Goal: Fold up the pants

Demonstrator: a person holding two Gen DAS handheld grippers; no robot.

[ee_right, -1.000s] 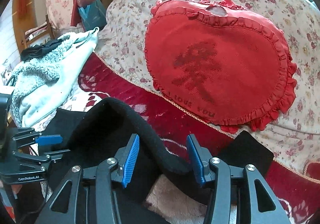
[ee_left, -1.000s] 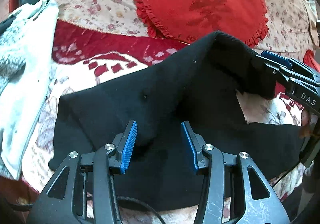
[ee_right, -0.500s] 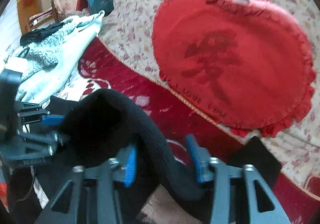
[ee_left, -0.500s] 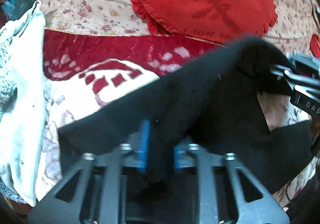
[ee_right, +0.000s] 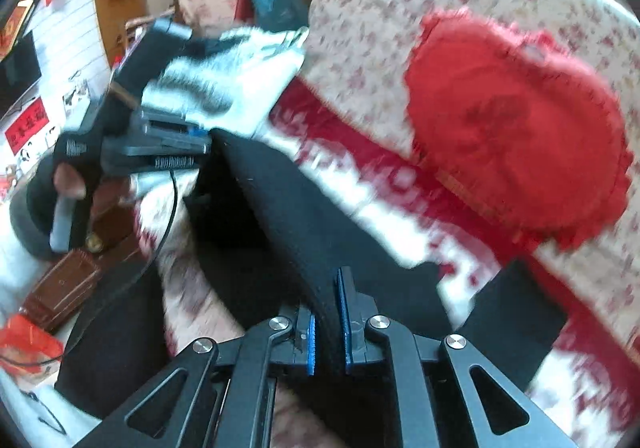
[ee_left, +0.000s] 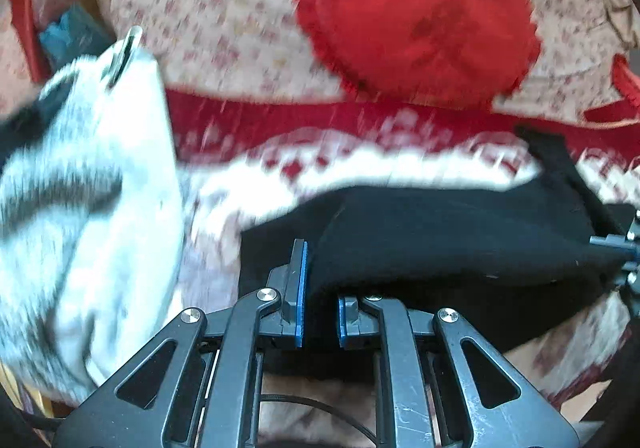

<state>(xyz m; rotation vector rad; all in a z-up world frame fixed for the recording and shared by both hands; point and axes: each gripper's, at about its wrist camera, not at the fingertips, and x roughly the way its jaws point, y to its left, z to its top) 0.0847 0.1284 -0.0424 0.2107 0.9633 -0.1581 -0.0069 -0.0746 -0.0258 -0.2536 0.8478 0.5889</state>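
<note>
Left tongs (ee_left: 319,294) and right tongs (ee_right: 328,328), just closed, each pinch the black pants (ee_left: 460,236); the edge between them is stretched taut for folding.

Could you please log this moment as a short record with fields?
surface: bed cover, red and white pattern
garment: black pants, stretched between both tools
left tool: shut on the pants edge
right tool: jaws just closing, fabric pinched between them
behind: red heart pillow on floral bedding
left side: pale fleecy clothes
image quality: motion blur
</note>
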